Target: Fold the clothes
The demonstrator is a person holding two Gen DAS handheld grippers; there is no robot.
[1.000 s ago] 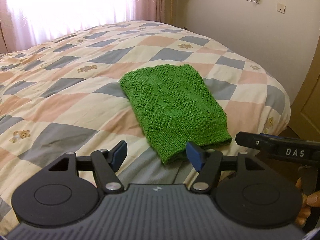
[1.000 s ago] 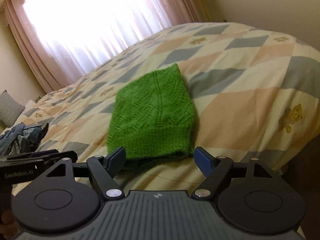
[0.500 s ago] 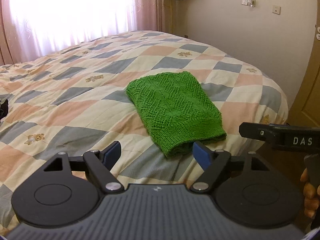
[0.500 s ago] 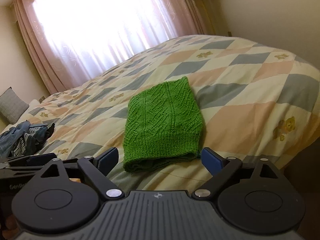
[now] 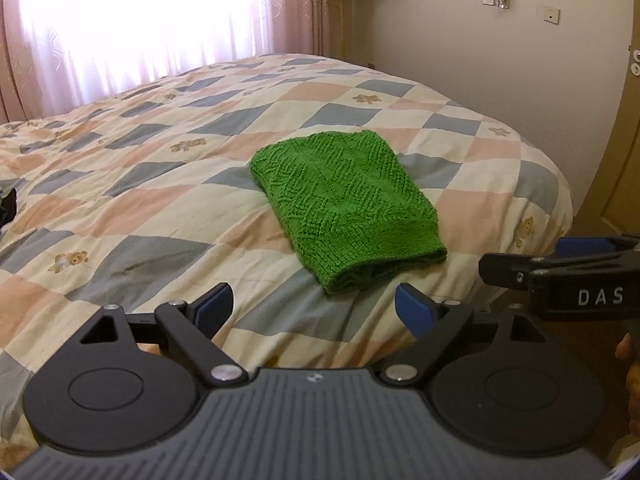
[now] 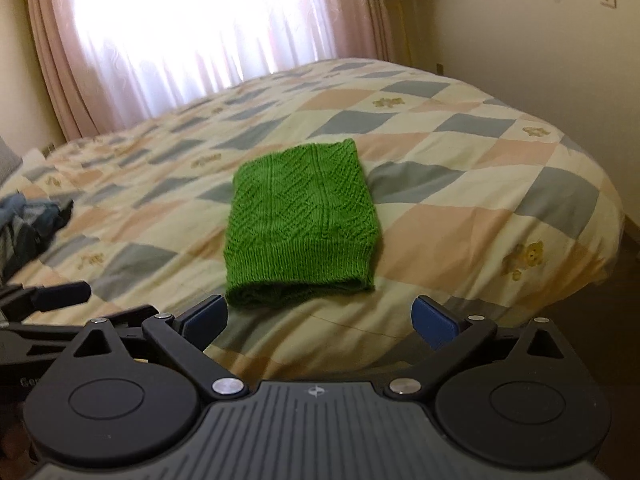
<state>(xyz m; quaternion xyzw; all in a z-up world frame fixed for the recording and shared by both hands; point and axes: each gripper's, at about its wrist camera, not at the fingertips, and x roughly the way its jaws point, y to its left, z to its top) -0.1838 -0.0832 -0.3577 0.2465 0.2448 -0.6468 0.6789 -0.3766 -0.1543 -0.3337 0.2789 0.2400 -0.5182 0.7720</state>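
Note:
A green knitted sweater (image 5: 348,208) lies folded into a compact rectangle on the checked quilt (image 5: 132,216), near the bed's front right corner. In the right wrist view the same folded sweater (image 6: 300,224) rests flat with its ribbed hem toward me. My left gripper (image 5: 314,312) is open, held back from the sweater's near edge with nothing between its blue pads. My right gripper (image 6: 320,320) is open too, just short of the hem and clear of it. The right gripper's tip (image 5: 560,276) shows at the right edge of the left wrist view.
A pile of dark and blue clothes (image 6: 32,224) lies at the bed's left side. Pink curtains (image 6: 200,32) cover the window behind the bed. A wall (image 5: 480,48) and a wooden door (image 5: 624,168) stand to the right, with the bed's edge (image 6: 600,248) dropping to the floor.
Both grippers have drawn back and risen away from the folded sweater, and their jaws have spread wider. The sweater has stayed in place on the quilt.

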